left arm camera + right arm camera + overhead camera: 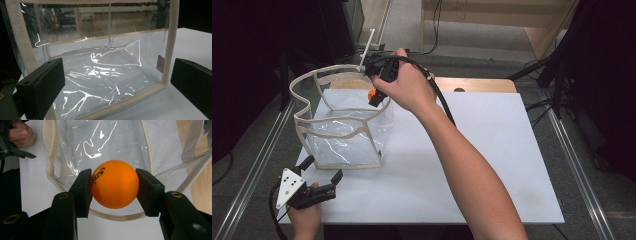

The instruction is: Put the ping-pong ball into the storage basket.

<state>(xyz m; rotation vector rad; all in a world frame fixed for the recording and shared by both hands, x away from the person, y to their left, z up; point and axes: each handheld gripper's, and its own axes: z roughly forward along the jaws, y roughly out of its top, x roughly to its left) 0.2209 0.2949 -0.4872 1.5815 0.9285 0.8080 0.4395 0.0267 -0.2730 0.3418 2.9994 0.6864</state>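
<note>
Nearest the person, at the near-left corner of the white table (492, 165), the left gripper (323, 169) sits with its jaws spread wide, not touching anything, just in front of the near wall of the clear plastic bag (343, 137) with the cream fabric trim. Further back, the right gripper (374, 95) is pinching an orange ping-pong ball (371, 93) between its two pads, held right over the far-right part of the bag's open mouth; in the right gripper view the ball (115, 184) sits squarely between the jaws with the bag's rim (117, 216) just beneath. If it were me, I'd bring the ball a bit more toward the middle of the opening and lower it before letting go, since ping-pong balls bounce like crazy and the floppy walls won't stop much. Steadying the near wall with the free gripper probably wouldn't hurt either.
</note>
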